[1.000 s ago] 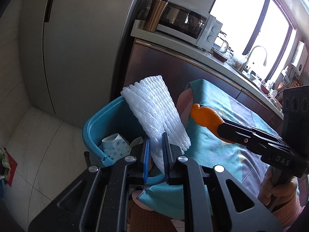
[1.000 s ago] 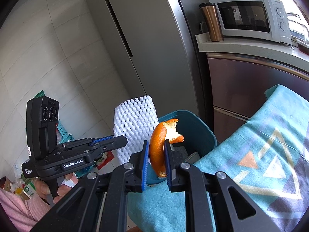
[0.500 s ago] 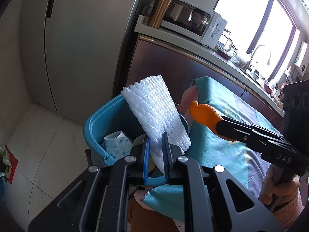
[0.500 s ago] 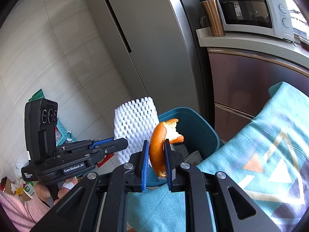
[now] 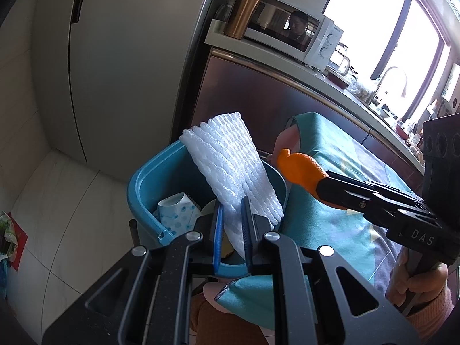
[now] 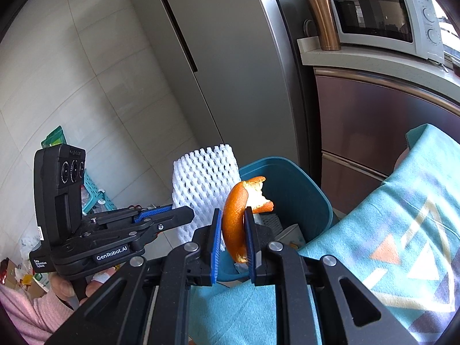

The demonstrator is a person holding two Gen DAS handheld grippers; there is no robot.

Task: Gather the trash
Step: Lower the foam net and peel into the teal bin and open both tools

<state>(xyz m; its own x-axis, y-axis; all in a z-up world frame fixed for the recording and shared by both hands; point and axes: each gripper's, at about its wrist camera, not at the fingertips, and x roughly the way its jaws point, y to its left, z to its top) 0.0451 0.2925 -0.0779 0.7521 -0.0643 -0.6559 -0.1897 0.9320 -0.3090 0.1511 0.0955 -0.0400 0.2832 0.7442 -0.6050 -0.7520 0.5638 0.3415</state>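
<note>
Two pieces of trash are held, one per gripper. The left gripper (image 5: 232, 231) is clamped on one white foam fruit net (image 5: 230, 172), a soft mesh sleeve of raised diamond cells that fans upward from the blue pads through the centre of the left wrist view, over the bin's opening. The right gripper (image 6: 232, 243) is clamped on one orange peel (image 6: 238, 215), a curved strip with a glossy pebbled outside, pale pith and a ragged torn top edge; it stands in the lower centre of the right wrist view, in front of the bin's rim.

One teal plastic bin (image 5: 149, 178), smooth-walled with a rounded rim, sits just behind both pieces. Inside it lies one white paper cup (image 5: 176, 210) printed with pale blue dots, tipped on its side, next to other scraps too hidden to name.

One teal cloth (image 6: 396, 230) with woven triangle patterns in orange, white and grey covers the surface at the right, its edge touching the bin.

Further out, one tall grey fridge (image 6: 230, 57) with a smooth matt door fills the upper middle. On the counter at the upper right stand one copper-coloured metal tumbler (image 6: 323, 20) with a black lid and one white box-shaped microwave (image 6: 379, 17) with two round dials.
</note>
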